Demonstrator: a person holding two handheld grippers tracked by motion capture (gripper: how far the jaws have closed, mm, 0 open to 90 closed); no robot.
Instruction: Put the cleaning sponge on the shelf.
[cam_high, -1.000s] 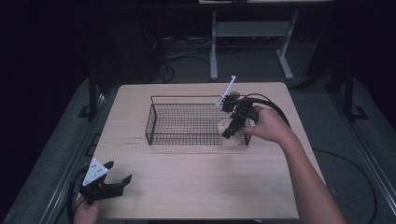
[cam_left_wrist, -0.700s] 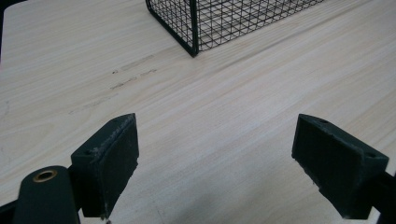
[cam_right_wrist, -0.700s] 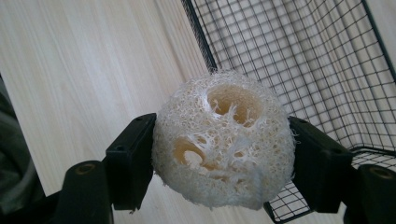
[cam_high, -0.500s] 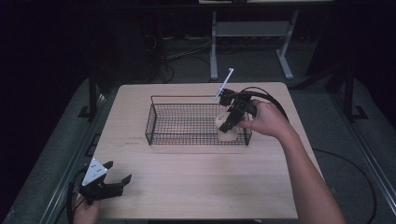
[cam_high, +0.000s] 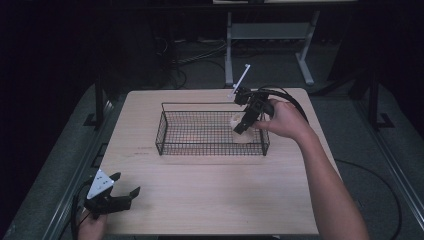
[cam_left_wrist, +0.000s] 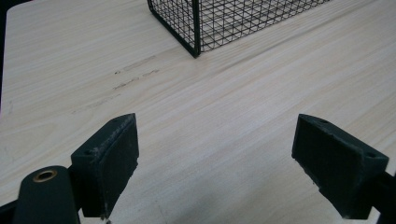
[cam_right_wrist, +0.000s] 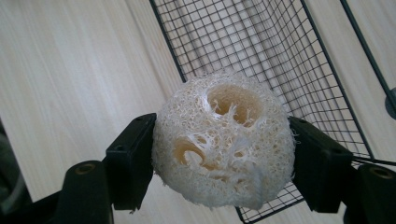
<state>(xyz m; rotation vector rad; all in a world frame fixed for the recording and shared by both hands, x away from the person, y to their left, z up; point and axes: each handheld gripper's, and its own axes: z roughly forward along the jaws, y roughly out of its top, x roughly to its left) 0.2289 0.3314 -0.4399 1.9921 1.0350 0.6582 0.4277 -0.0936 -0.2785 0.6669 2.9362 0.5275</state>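
High View: Loofah Held over Wire Basket

High view, read from left to right. At the near left corner of the wooden table (cam_high: 210, 200), a hand (cam_high: 91, 226) holds the left gripper (cam_high: 124, 196) low, just above the tabletop. Its grey three-cornered plate faces up, and its jaws point toward the middle of the table. The left gripper view confirms the state: the two black jaws stand wide apart, released, with bare wood between them and nothing in the gap. The near corner of the basket stands well beyond the jaws at the top of that view.

At the centre of the table stands a rectangular black wire basket (cam_high: 172, 148), upright, its long side running left to right. The basket floor shows bare mesh at the left and middle.

At the right end of the basket, the right gripper (cam_high: 240, 127) is carried by the person's right hand (cam_high: 285, 119), with the forearm entering from the lower right. The jaws point down and to the left, over the basket's right end. They are clenched on a pale round loofah (cam_high: 235, 121). In the right gripper view the loofah (cam_right_wrist: 224, 140) sits squarely between both pads, touching each, with its holed face toward the camera. The basket mesh lies behind and below it. From these views I cannot tell whether the loofah touches the mesh.
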